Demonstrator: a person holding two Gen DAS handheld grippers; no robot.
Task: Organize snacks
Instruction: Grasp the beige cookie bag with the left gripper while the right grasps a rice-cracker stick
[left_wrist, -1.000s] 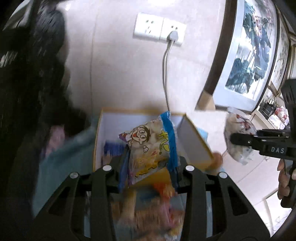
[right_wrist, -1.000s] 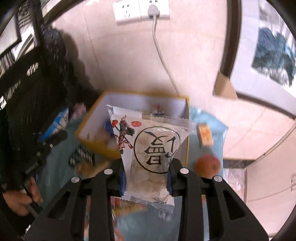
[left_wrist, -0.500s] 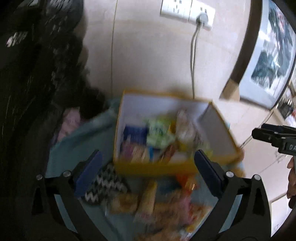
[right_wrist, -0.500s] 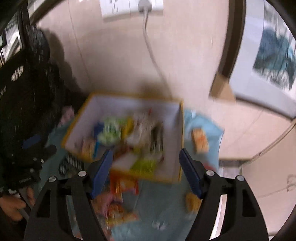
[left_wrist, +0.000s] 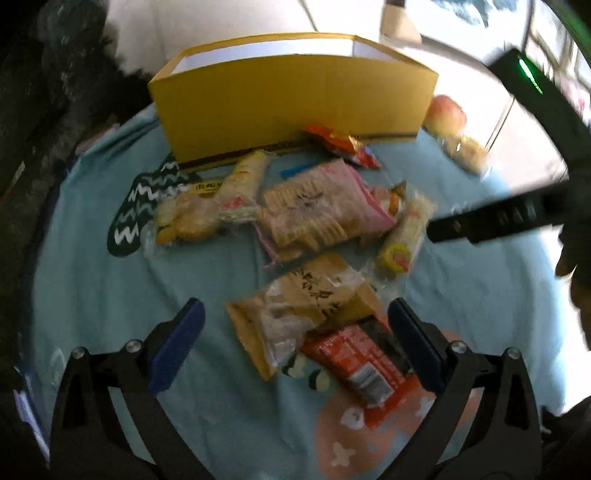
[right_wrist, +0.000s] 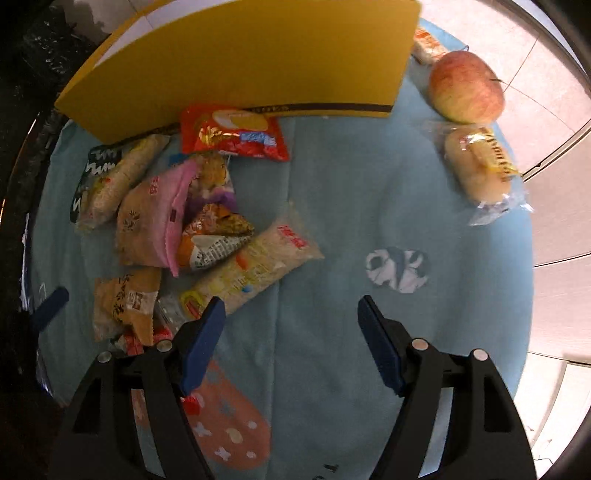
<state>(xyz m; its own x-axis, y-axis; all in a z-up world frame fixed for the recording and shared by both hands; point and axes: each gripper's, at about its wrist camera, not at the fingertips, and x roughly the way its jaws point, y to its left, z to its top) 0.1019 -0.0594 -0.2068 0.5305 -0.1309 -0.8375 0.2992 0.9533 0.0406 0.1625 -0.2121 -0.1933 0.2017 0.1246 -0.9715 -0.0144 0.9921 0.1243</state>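
On the blue cloth: we see loose snack packets lying in front of a yellow box.
Yellow box: it stands at the far side of the cloth; from both views we see only its outer wall and a strip of white inner wall, not what it contains.
Left gripper: our jaws stand wide apart and grip nothing; between the blue pads lie a tan packet and a red packet, neither pressed by a pad.
Right gripper: jaws open and empty, above bare cloth; its left pad sits just over the near end of a long pale packet.
Middle of the pile: a pink cracker packet lies between the box and the tan packet, with more wrapped snacks to its left.
By the box wall: a red and orange packet touches the box's near side.
Far right: an apple sits beside the box's corner, with a wrapped bun just near of it.
Right edge of the left view: we see the other gripper's black body and a hand's dark outline.
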